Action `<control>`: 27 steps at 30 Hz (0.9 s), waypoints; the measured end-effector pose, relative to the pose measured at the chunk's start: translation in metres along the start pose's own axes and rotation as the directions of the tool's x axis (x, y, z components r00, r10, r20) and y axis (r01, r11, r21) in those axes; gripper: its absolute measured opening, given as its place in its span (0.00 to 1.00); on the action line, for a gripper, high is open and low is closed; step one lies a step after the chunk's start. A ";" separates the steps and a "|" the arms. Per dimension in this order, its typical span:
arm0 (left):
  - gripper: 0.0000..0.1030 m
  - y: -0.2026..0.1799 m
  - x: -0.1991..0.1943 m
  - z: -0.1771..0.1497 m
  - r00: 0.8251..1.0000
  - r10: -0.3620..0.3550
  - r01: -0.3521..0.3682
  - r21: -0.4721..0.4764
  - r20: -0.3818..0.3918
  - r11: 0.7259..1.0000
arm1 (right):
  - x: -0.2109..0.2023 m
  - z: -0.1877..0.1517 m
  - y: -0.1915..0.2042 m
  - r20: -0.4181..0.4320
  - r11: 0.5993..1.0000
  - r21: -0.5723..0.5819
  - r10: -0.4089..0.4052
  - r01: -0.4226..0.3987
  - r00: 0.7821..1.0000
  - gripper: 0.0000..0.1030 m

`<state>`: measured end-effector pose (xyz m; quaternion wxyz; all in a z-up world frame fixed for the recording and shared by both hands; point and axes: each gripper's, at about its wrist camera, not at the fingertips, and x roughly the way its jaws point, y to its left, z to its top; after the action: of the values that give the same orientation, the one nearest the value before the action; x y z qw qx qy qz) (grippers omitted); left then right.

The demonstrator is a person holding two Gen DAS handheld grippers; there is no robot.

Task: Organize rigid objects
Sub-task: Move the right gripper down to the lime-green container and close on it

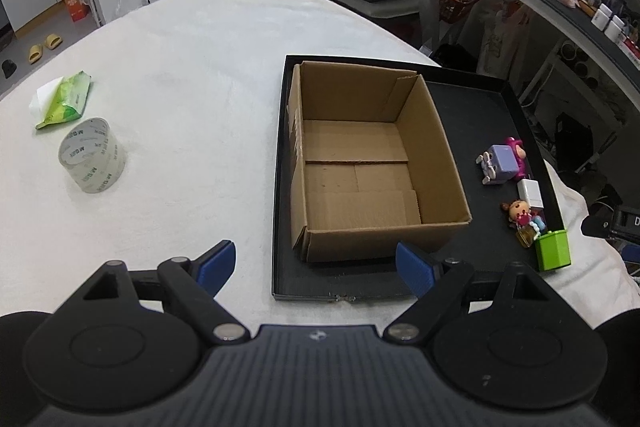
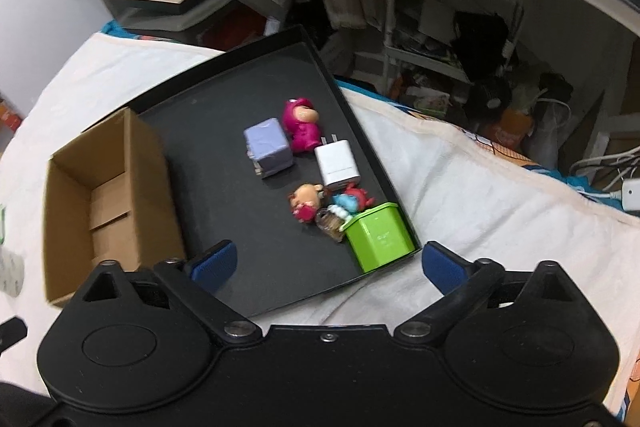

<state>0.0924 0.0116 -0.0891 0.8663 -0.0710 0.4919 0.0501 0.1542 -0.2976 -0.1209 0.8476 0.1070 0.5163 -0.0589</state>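
The small toys are clustered along the right edge of the black tray (image 2: 224,163): a green box (image 2: 380,237) at the near corner, a brown-haired doll (image 2: 306,205) and a blue-and-red figure (image 2: 352,201) just beside it, then a white charger (image 2: 338,165), a lilac cube (image 2: 268,147) and a pink figure (image 2: 300,125) farther off. The cardboard box (image 1: 360,163) is seen empty on the tray's left half, so nothing has been sorted yet. The right claw (image 2: 330,263) is held wide open and empty, hovering above the near tray corner by the green box. That box is judged the likeliest first pick; its flat sides should be squared between the pads, clear of the doll touching it. The left claw (image 1: 316,265) is likewise spread open, poised over the cardboard box's near wall. A tape roll (image 1: 92,155) and a green packet (image 1: 64,101) are left on the white cloth (image 1: 180,67), well apart.
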 end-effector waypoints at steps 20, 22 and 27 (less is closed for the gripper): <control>0.84 0.003 0.066 0.015 0.996 0.015 -0.018 -0.044 -0.084 0.999 | 0.084 0.019 -0.035 -0.181 0.984 0.177 0.048 -0.015 0.982 0.46; 0.84 0.004 0.072 0.015 0.996 0.018 -0.022 -0.049 -0.093 0.999 | 0.089 0.020 -0.036 -0.186 0.982 0.190 0.049 -0.013 0.981 0.45; 0.84 0.004 0.079 0.019 0.996 0.005 -0.011 -0.062 -0.094 0.998 | 0.093 0.024 -0.030 -0.154 0.988 0.153 -0.002 0.026 0.988 0.46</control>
<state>0.1481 0.0203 -0.1479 0.8394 -0.0982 0.5305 0.0655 0.2114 -0.3315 -0.1965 0.7942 0.1730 0.5745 -0.0964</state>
